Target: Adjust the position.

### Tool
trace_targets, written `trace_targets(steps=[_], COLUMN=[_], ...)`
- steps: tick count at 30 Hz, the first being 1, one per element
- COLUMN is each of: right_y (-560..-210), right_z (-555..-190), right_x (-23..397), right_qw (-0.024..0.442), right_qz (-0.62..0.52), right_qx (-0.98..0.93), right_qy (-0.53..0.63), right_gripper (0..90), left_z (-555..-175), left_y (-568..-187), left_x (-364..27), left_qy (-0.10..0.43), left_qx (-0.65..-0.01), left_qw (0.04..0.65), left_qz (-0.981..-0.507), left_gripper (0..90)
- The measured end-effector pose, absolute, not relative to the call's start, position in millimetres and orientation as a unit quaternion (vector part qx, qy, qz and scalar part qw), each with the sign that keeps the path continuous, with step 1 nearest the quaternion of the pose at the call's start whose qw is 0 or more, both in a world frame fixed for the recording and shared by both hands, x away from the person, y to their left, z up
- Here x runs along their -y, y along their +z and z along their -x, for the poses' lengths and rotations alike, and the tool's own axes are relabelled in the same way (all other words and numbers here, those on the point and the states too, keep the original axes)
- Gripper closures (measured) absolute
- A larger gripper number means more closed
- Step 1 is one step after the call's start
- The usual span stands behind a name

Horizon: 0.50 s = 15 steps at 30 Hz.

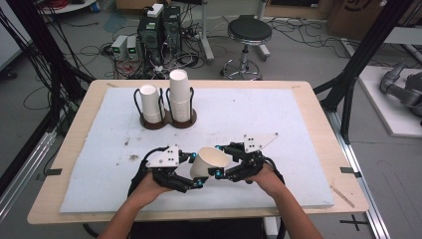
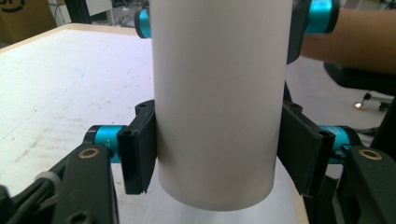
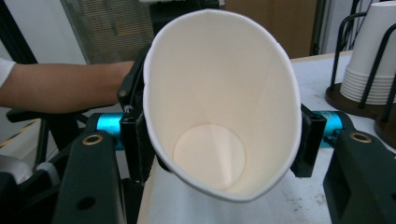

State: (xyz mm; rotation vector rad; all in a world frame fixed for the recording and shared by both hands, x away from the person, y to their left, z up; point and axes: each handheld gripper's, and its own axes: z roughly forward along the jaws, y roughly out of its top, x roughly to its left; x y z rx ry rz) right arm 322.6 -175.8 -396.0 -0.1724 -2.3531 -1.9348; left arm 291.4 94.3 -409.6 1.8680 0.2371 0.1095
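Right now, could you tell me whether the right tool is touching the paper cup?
Touching. In the right gripper view the right tool has both pads pressed against the paper cup near its rim, squeezing the mouth into an oval.

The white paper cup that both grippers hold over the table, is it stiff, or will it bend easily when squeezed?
The paper cup probably bends easily: in the right gripper view its rim is pressed into an oval between the right gripper pads. It looks thin-walled and empty, so likely very light. The left gripper clamps its narrower base, which seems to keep its shape better. A firmer squeeze might crease it.
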Motion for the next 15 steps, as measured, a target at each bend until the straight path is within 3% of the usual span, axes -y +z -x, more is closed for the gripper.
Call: trace_targets(steps=[15], right_y=[-395.4], right_z=[-322.1], right_x=[174.9], right_qw=[0.053], right_qz=[0.083], right_qx=[0.749], right_qy=[-0.655], right_gripper=[31.7], left_z=[-292.2], left_y=[-414.4], left_x=[-90.9], left_qy=[0.034], left_qx=[-0.12], left_qw=[0.625], left_qz=[-0.771], left_gripper=[35.9])
